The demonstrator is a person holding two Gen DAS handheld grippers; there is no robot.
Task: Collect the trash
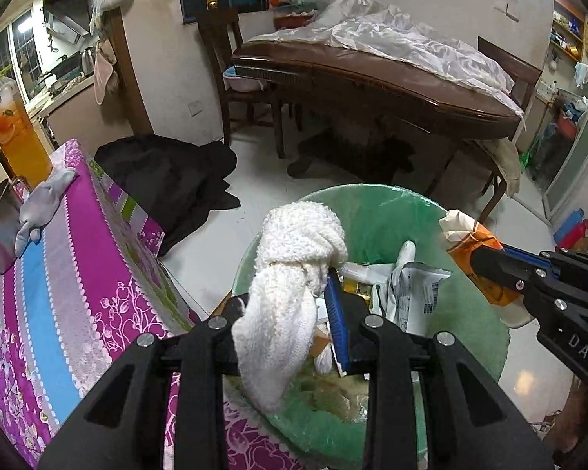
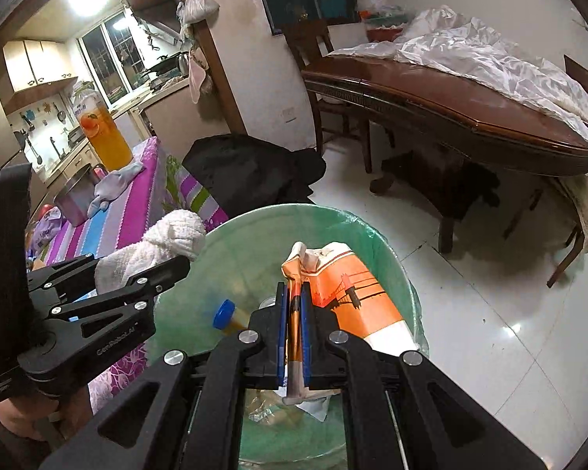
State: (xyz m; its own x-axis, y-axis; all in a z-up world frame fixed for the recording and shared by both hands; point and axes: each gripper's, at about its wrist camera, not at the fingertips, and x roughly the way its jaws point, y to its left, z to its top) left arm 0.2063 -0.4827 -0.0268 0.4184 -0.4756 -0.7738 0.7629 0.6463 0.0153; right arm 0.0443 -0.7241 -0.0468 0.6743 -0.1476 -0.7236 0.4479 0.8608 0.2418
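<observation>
My left gripper (image 1: 294, 293) is shut on a white knotted towel (image 1: 294, 270) and holds it over the near rim of a bin lined with a green bag (image 1: 376, 215). The towel also shows in the right wrist view (image 2: 164, 243), with the left gripper (image 2: 164, 270) at the bin's left rim (image 2: 254, 215). My right gripper (image 2: 293, 293) is shut on an orange and white paper bag (image 2: 349, 293) above the bin; it shows in the left wrist view (image 1: 478, 262) holding that bag (image 1: 470, 243). Wrappers (image 1: 415, 290) and a blue-capped bottle (image 2: 227, 315) lie inside the bin.
A table with a purple patterned cloth (image 1: 58, 274) stands left of the bin, bearing a juice bottle (image 1: 17, 133), a grey cloth (image 1: 43, 203) and a metal pot (image 1: 0, 227). A dark wooden table (image 1: 372, 78), chairs and black cloth (image 1: 168, 180) lie beyond on the white floor.
</observation>
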